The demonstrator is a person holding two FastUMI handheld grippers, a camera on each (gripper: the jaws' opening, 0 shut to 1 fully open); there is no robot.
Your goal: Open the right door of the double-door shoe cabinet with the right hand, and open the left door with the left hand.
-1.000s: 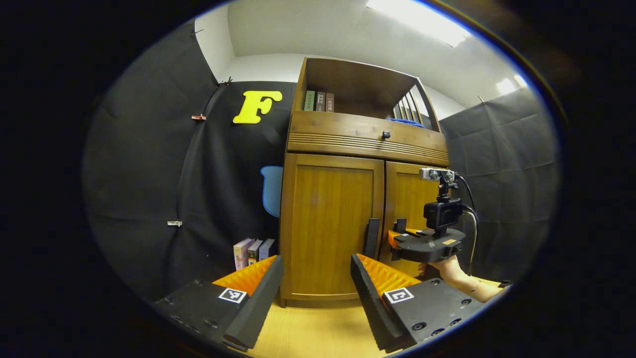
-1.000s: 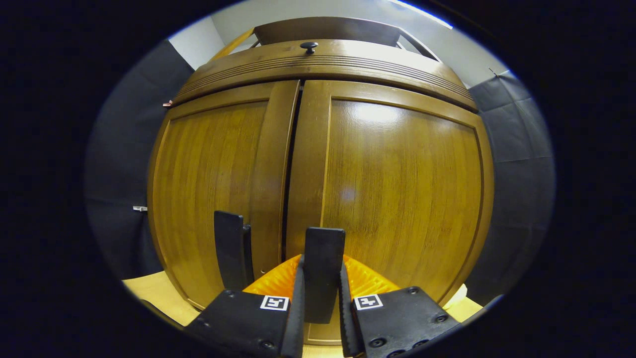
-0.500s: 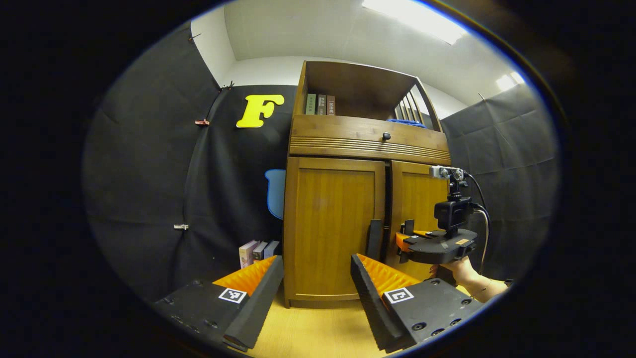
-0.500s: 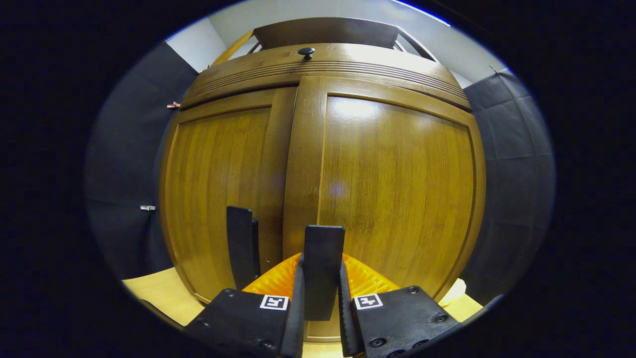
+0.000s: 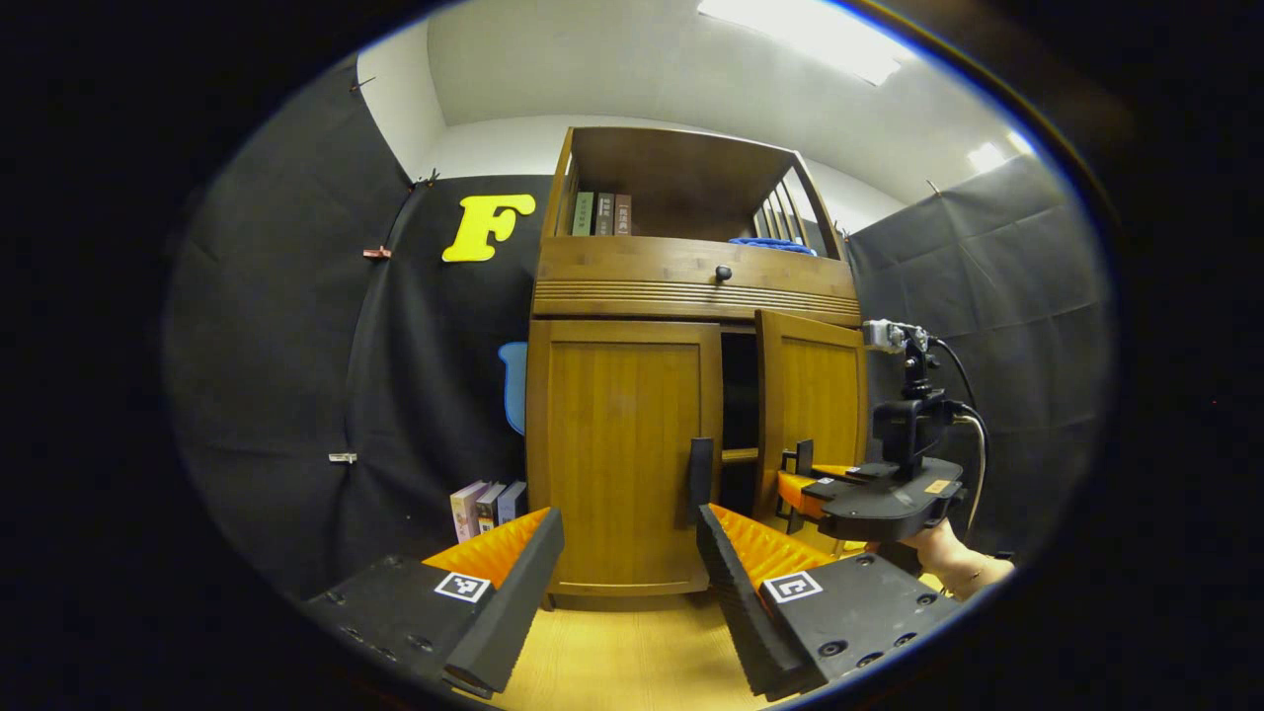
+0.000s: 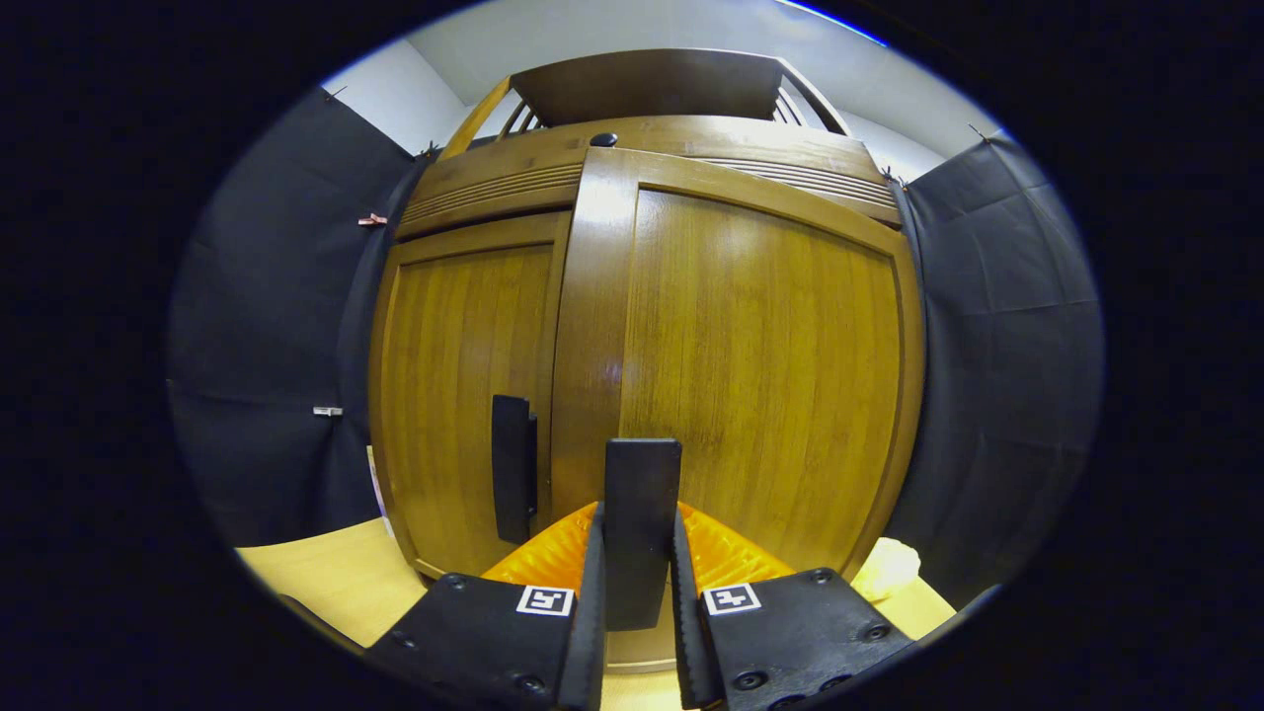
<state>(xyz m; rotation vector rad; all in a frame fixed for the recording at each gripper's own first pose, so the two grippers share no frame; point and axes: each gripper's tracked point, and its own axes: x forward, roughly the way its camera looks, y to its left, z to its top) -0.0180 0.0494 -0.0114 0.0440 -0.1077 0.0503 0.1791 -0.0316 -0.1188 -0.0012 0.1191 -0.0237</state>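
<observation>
Beside cabinet (image 5: 632,296) on floor, books (image 5: 486,504), more books on top shelf (image 5: 600,212), titles unreadable, right door (image 5: 810,395) ajar, right gripper (image 6: 637,592) pinching its handle (image 6: 642,523), left gripper (image 5: 622,563) spread, left door (image 5: 617,454) closed.

Booth walls (image 5: 296,326): black cloth, creased, held by small clips; same cloth at right in the right gripper view. Above the cloth, white wall (image 5: 494,148) and white ceiling (image 5: 612,69) with a bright panel light (image 5: 790,35); a second, smaller light (image 5: 986,156) farther right. Floor (image 5: 612,662): pale wood-look boards. A few books (image 5: 486,506) stand upright on the floor against the cloth. A pale lump (image 6: 886,570), possibly crumpled paper, lies on the floor.
</observation>
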